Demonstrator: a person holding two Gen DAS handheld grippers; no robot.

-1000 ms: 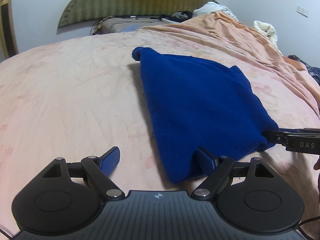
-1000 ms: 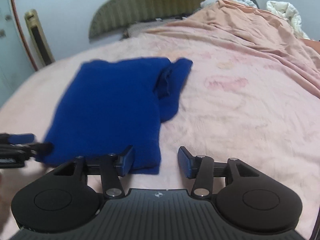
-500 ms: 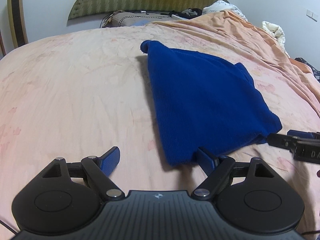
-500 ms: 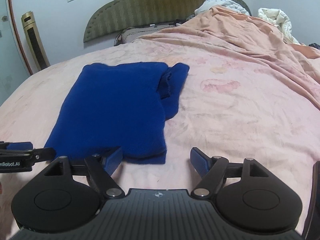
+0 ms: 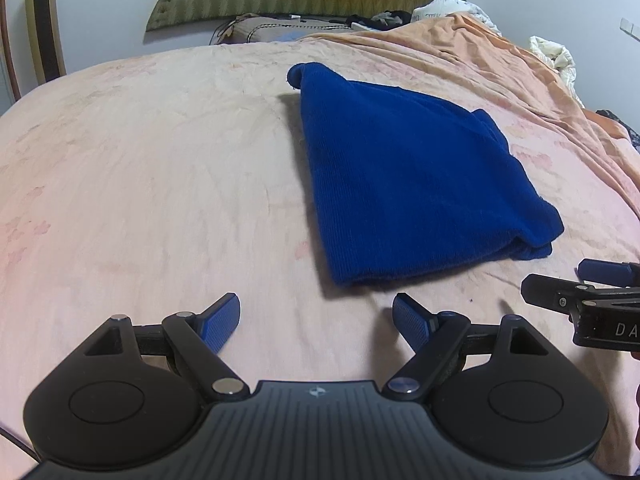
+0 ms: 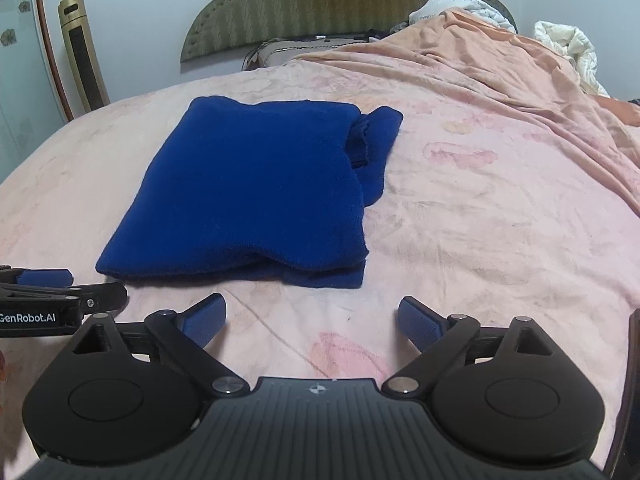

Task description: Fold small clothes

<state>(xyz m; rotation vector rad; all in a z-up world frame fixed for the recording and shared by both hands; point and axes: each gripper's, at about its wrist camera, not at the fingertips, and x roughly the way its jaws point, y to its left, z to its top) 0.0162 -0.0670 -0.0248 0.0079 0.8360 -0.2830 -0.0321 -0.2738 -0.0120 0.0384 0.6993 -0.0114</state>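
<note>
A dark blue knitted garment point(image 5: 412, 184) lies folded in a flat stack on the pink bed sheet point(image 5: 140, 184); it also shows in the right wrist view point(image 6: 256, 192), with a sleeve end sticking out at its far right corner. My left gripper point(image 5: 316, 320) is open and empty, just short of the garment's near left corner. My right gripper point(image 6: 312, 320) is open and empty, just short of the garment's near edge. Each gripper shows at the edge of the other's view, apart from the cloth.
An orange blanket point(image 6: 500, 64) lies bunched along the bed's right side, with white bedding point(image 6: 568, 44) behind it. A green padded headboard point(image 6: 344, 0) and a pillow point(image 5: 264, 28) stand at the far end. A gold tower fan point(image 6: 82, 52) stands left of the bed.
Both grippers have let go of the garment's near edge and drawn back from it. The garment now lies flat and free on the sheet.
</note>
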